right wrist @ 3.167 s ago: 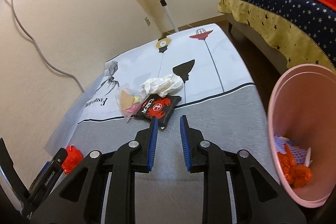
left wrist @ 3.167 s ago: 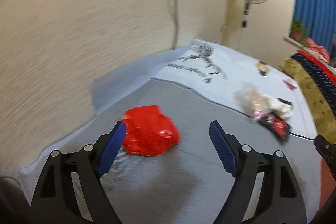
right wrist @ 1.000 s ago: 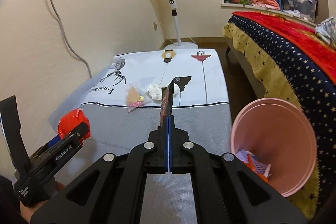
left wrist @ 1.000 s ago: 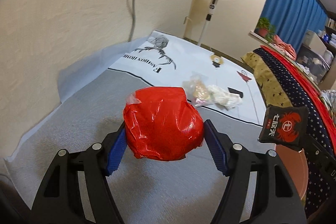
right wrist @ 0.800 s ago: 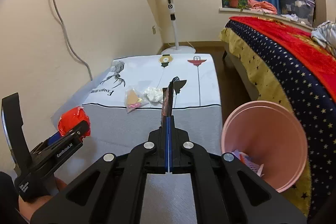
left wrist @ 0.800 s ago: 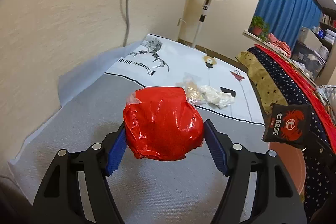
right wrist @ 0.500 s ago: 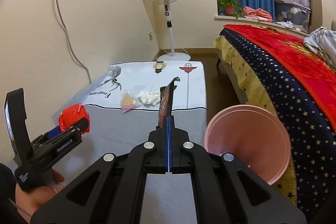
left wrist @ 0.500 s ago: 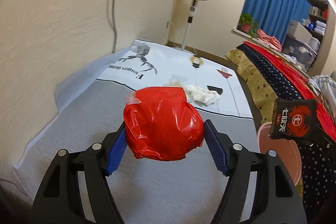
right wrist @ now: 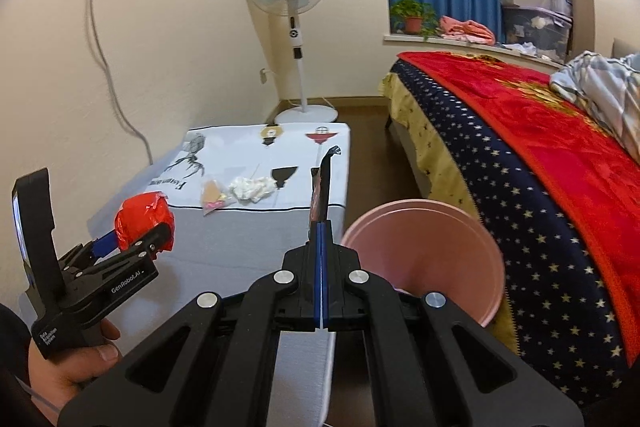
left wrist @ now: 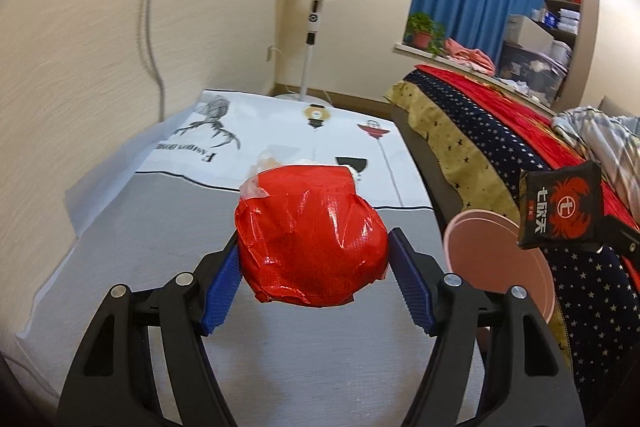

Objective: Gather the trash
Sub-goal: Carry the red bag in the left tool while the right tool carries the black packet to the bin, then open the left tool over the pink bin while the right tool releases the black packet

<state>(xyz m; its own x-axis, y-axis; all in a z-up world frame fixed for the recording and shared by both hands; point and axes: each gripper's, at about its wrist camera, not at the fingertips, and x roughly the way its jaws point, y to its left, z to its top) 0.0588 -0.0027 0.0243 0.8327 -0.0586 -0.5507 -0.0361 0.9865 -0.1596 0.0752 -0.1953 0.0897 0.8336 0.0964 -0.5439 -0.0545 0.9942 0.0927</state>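
My left gripper (left wrist: 312, 259) is shut on a crumpled red plastic bag (left wrist: 310, 237) and holds it above the grey and white table cover (left wrist: 304, 359). It also shows in the right wrist view (right wrist: 140, 233) with the red bag (right wrist: 142, 217). My right gripper (right wrist: 321, 227) is shut on a black snack packet with a red crab logo (right wrist: 320, 193), seen edge-on; the packet faces the left wrist view (left wrist: 560, 213). A pink bin (right wrist: 424, 259) stands right of the table, just right of my right gripper; it also shows in the left wrist view (left wrist: 492, 263).
A clear wrapper with orange contents (right wrist: 214, 197) and a white crumpled tissue (right wrist: 252, 189) lie on the white part of the cover. A standing fan (right wrist: 292, 27) is at the far wall. A bed with a red and starred blanket (right wrist: 540, 167) is on the right.
Both grippers have risen and pulled back with their loads, so the table and bin look farther and lower. The grips have not changed.
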